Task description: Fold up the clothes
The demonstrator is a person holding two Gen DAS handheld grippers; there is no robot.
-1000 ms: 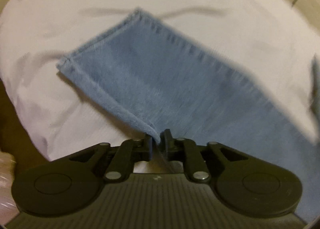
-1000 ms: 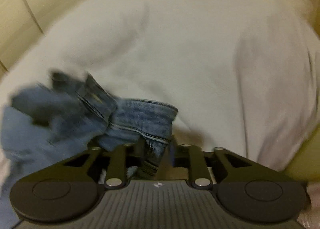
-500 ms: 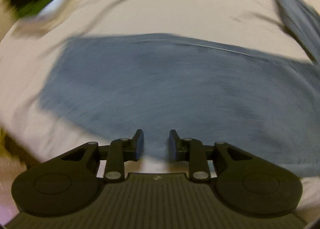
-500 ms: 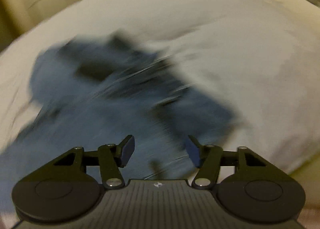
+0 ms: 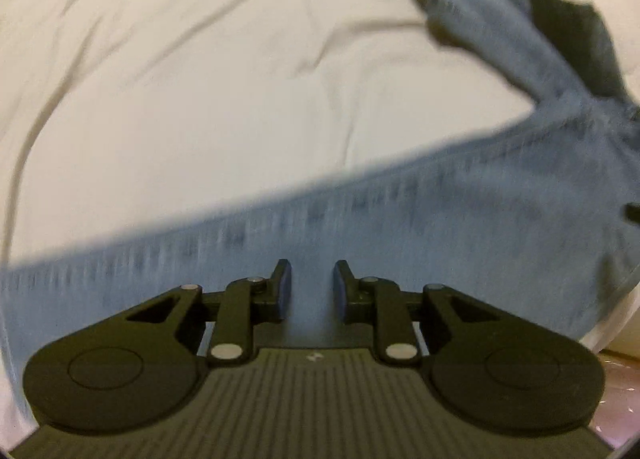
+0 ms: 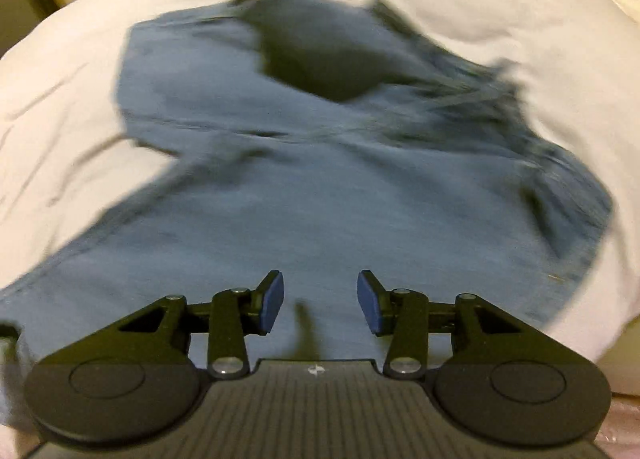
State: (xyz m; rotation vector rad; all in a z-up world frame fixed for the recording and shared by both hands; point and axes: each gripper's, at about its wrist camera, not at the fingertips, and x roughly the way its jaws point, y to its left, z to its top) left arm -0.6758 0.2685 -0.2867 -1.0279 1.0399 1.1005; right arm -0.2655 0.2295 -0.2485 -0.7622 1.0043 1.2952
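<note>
Both grips released; jeans lying loose on the bed.

A second ago my left gripper (image 5: 308, 285) pinched a leg edge of the jeans (image 5: 400, 227) and my right gripper (image 6: 320, 301) held the bunched waistband end. Now both sets of jaws stand apart with nothing between the pads, only denim lying below them, and both are narrowing again. Jeans rest on the white bedsheet (image 5: 200, 79): one leg runs as a long band across the left view, while the right view shows the waist end rumpled, with a dark opening at the far side. Frames are motion-blurred, so seams are hard to read. My judgement: the garment has been laid out but not squared; the next move needs fresh grasps for the first fold.
</note>
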